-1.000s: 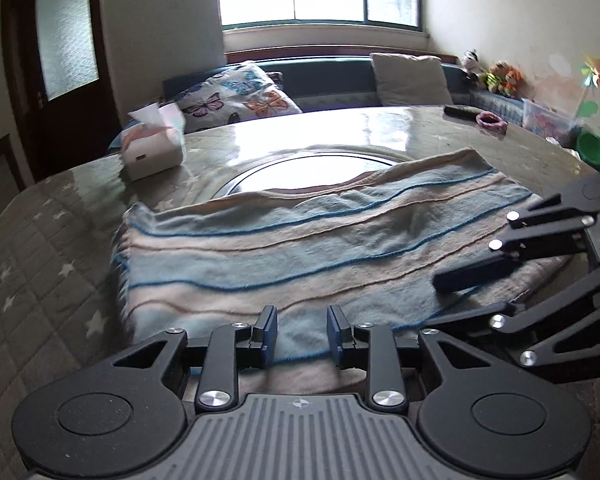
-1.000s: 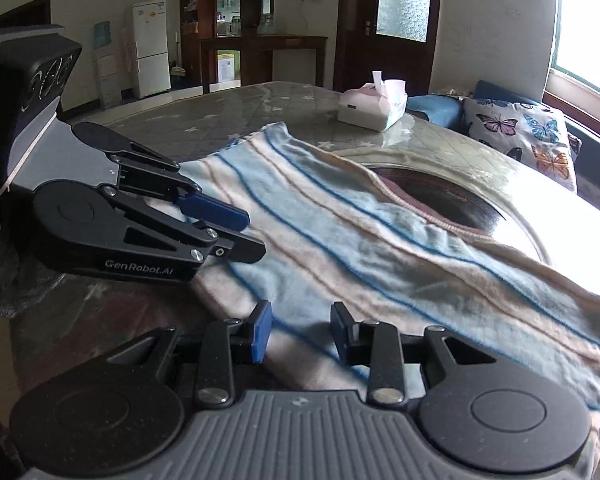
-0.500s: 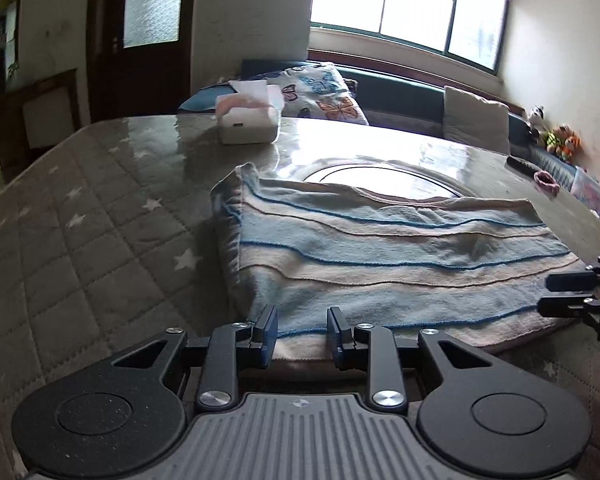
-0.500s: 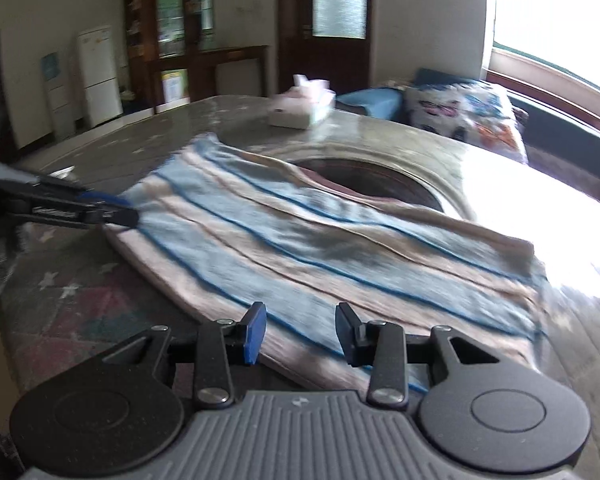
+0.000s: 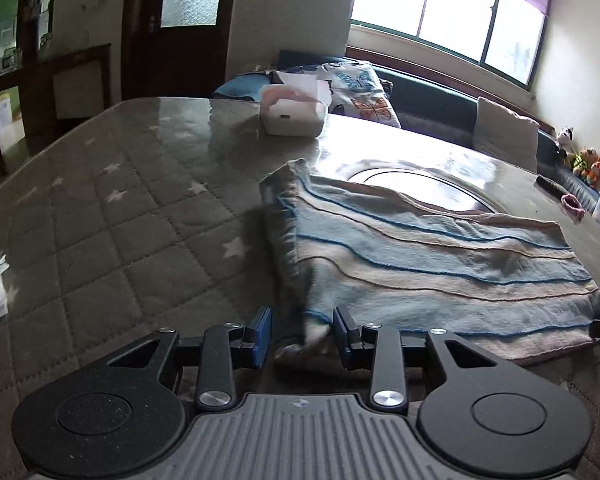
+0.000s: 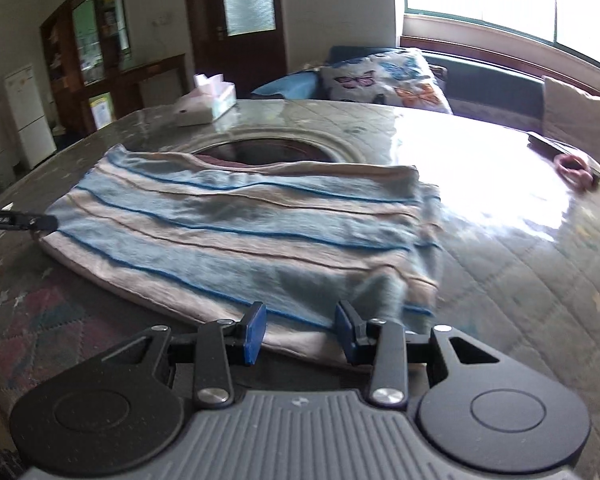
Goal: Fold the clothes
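Both grippers have slid apart to the near corners of the striped cloth [image 5: 420, 264] lying folded flat on the table [image 5: 120, 220], left gripper [image 5: 302, 330] opening over its corner, right gripper [image 6: 300, 328] unclenched over the hem: next fold likely.

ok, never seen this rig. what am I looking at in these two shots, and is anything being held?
No robot arm here: a person holds a two-finger gripper in each hand, with a fisheye camera on each looking forward along the fingers. One shot is the left gripper, the other the right gripper. Both sit at the near edge of a striped cloth, folded flat on a quilted table, one near each end. A tissue box stands further back. The left jaws are opening, with a bunched cloth corner between the blue pads. The right jaws stand apart over the cloth's edge, apparently without pinching it. So nothing is firmly held.
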